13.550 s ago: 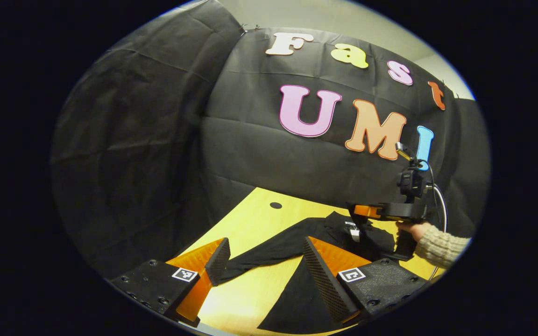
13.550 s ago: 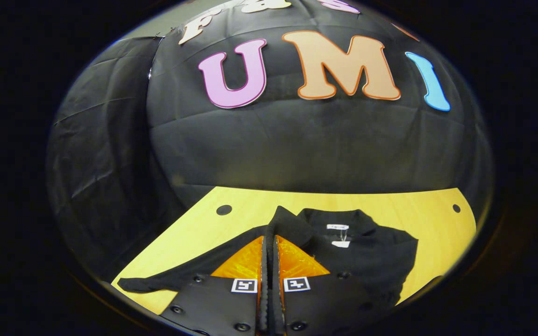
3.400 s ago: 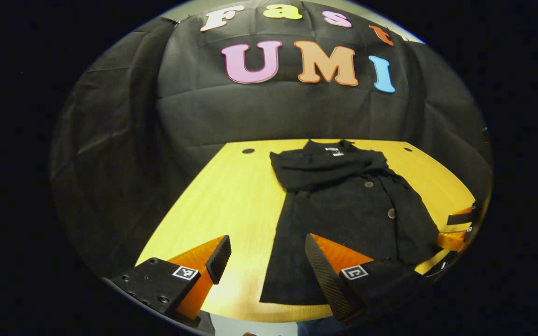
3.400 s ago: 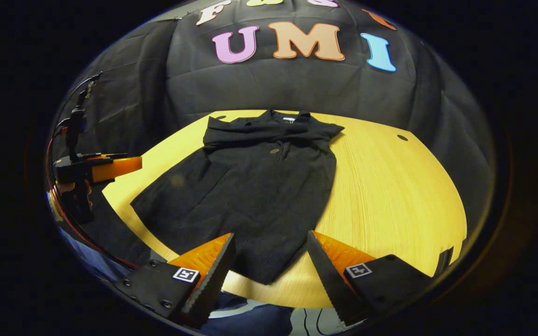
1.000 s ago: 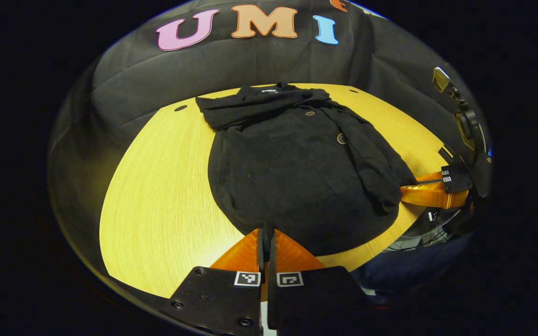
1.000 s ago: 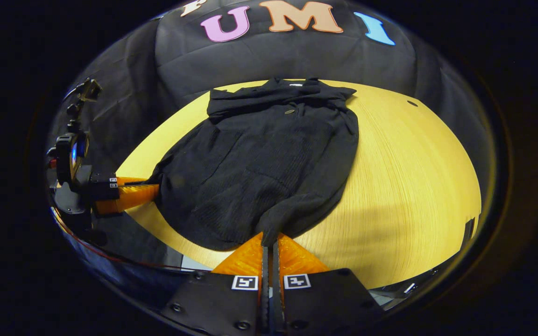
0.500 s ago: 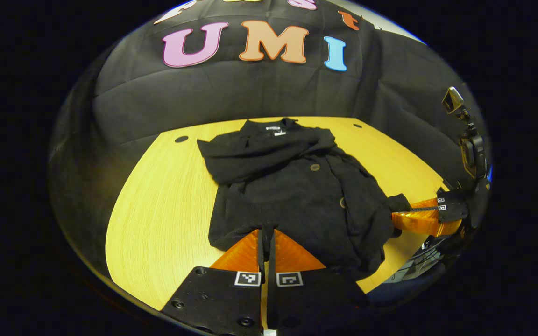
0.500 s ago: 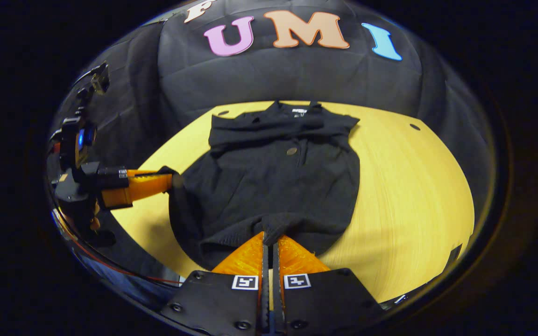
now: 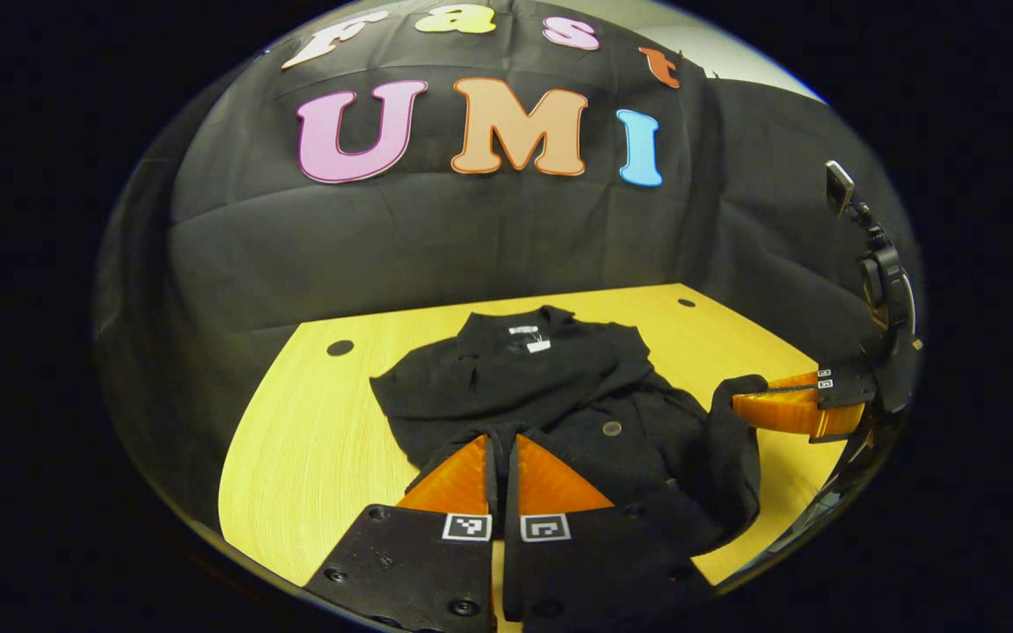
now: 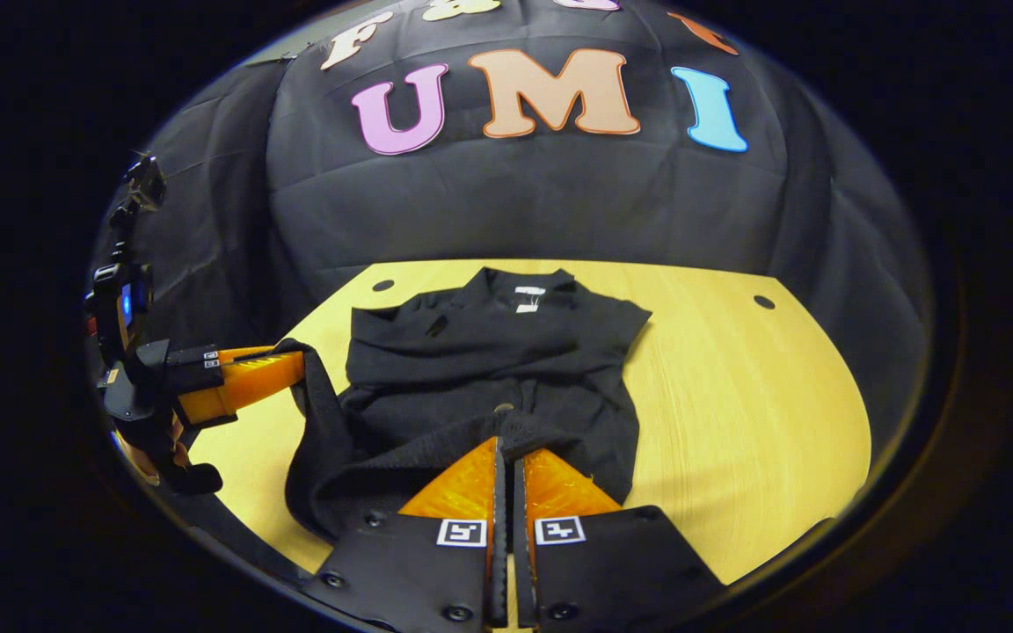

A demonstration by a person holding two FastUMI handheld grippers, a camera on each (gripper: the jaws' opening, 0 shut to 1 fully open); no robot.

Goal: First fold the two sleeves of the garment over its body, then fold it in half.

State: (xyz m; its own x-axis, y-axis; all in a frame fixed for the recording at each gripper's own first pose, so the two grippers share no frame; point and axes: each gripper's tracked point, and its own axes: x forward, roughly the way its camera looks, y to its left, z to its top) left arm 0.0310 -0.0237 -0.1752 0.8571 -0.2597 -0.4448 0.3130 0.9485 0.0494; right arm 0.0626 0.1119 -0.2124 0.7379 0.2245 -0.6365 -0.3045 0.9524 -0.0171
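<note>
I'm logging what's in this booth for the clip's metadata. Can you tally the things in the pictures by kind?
Garments: 1, black garment
Grippers: 2, left gripper and right gripper, each shut on the garment's hem
Tables: 1, wooden table
Total: 4

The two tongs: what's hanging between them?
The black garment's bottom edge sags between the left tongs and right tongs, each pinching a corner above the table, as the right gripper view shows.
</note>
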